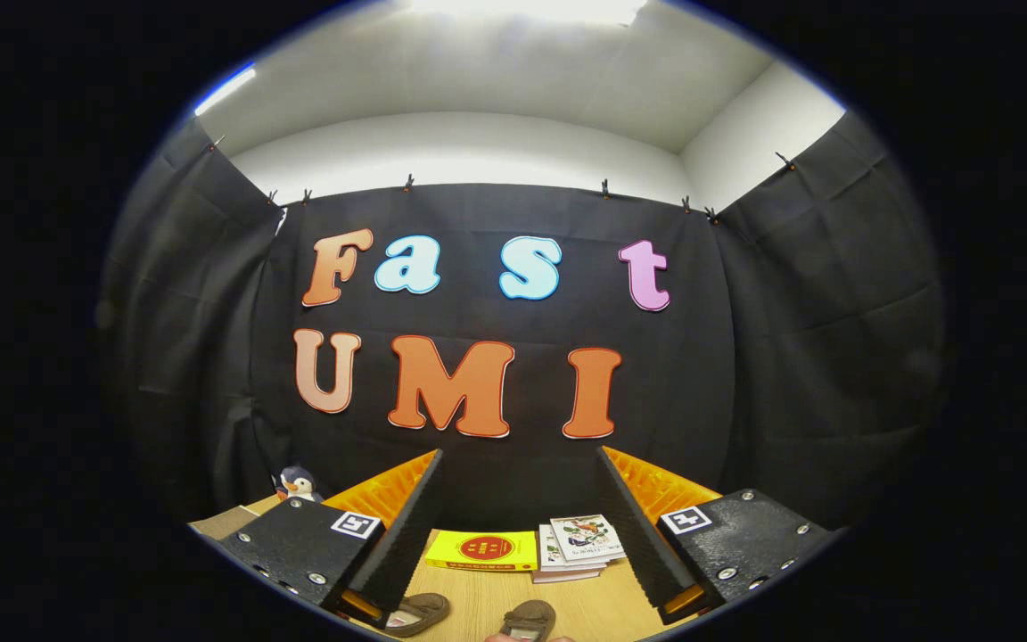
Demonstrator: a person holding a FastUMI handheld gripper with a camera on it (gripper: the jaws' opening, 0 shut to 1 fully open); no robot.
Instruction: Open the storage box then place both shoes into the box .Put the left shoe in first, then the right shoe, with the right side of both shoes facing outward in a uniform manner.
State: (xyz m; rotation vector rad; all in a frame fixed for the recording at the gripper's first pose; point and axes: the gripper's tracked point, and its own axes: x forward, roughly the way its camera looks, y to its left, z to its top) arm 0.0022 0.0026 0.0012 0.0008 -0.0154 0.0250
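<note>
- Gripper view: two shoes [469, 615] are seen on the worktop [487, 593], low between the fingers, side by side, openings up; left from right cannot be told.
- No storage box can be made out, so the opening step is judged not yet begun.
- The gripper [521, 464] is held high and level with its jaws wide apart and nothing between them, likely a ready pose.
- Beyond the shoes, a yellow box [483, 550] and a stack of booklets [578, 546] are laid near the wall, well clear of the working space.
- A toy penguin [299, 483] is set at the far corner, beyond one finger.
</note>
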